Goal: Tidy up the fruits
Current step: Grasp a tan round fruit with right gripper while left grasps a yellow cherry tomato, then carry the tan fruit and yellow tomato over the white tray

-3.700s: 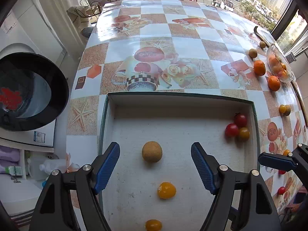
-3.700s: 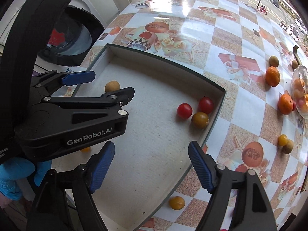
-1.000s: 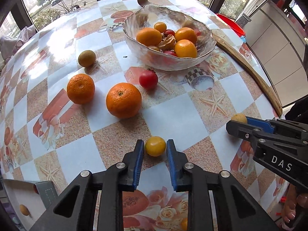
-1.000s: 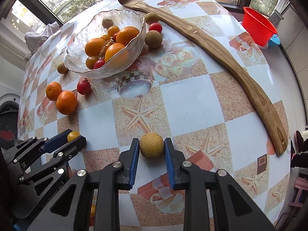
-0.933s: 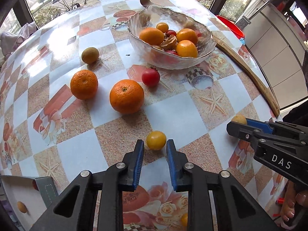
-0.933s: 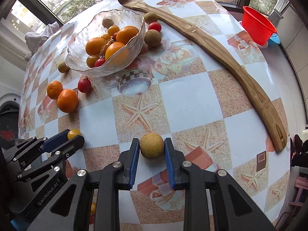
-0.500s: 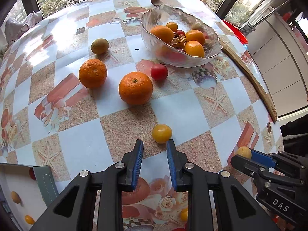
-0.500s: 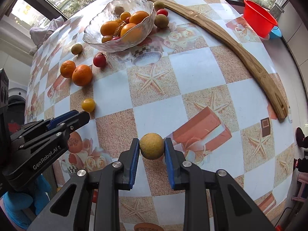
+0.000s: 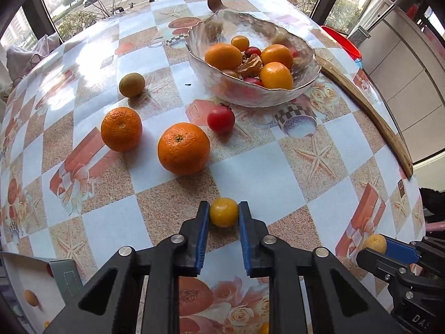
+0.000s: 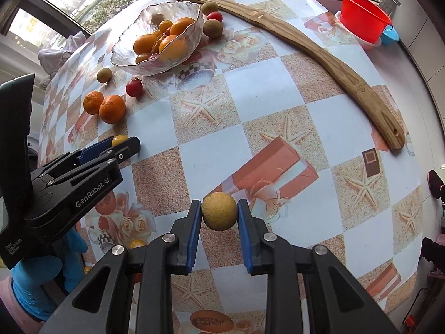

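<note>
**Both hand-held grippers loaded, one fruit each**

Your left hand-held gripper (image 9: 224, 213) is clamped on a small yellow tomato (image 9: 223, 212), blue pads touching it on both sides, right over the patterned table (image 9: 278, 164). From the right wrist view you can see the same tomato poking out at the tip of that gripper.

Your right hand-held gripper (image 10: 219, 213) is pinching a round tan fruit (image 10: 219, 215), which bulges out past the fingertips. I can't tell whether either fruit is touching the table or lifted off it.

Ahead of your left gripper there's two oranges: the big orange (image 9: 183, 148) nearer, the smaller orange (image 9: 121, 128) just to its left, close but apart. A red tomato (image 9: 220, 118) sits between the big orange and the glass bowl (image 9: 250, 94), which holds oranges and small tomatoes. A greenish-brown fruit (image 9: 131, 84) sits alone further back on the left.

A long curved wooden piece (image 10: 319, 53) runs along the table's right edge, with a red basin (image 10: 364, 23) beyond it. Bottom left of the left view, a white box corner (image 9: 16, 278) shows, with a small yellow-orange fruit (image 9: 31, 297) in it.
</note>
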A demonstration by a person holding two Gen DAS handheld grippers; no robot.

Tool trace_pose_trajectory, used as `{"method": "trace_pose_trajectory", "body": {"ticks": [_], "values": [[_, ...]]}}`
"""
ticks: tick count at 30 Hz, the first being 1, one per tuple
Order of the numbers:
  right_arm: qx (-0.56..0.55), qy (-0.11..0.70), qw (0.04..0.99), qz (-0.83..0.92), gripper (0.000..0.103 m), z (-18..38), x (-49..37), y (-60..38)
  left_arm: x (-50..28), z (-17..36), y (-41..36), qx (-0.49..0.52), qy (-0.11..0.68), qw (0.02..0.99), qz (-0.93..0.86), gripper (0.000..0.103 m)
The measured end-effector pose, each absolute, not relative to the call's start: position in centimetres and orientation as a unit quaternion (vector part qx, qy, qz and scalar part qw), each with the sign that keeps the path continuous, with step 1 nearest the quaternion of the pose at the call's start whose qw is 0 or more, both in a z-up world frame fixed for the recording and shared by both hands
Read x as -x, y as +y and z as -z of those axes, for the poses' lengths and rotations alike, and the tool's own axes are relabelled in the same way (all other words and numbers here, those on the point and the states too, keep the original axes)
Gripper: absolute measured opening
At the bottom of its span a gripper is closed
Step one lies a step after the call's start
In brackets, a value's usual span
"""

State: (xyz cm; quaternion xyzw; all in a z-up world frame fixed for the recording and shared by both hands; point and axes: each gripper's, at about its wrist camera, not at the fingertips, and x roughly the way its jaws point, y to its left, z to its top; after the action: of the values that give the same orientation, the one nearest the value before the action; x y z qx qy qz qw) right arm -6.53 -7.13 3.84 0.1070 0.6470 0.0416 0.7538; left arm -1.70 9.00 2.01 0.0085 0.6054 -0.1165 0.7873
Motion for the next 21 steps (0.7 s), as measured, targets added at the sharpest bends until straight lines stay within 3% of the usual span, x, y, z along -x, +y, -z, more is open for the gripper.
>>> {"method": "trace_pose_trajectory", "body": {"ticks": [21], "values": [[-0.074,0.652,0.748,-0.098,0.028,-6.1,8.7,-0.4,9.8,-8.3,18.2,0.078,0.587,0.799,0.101,0.022]]}}
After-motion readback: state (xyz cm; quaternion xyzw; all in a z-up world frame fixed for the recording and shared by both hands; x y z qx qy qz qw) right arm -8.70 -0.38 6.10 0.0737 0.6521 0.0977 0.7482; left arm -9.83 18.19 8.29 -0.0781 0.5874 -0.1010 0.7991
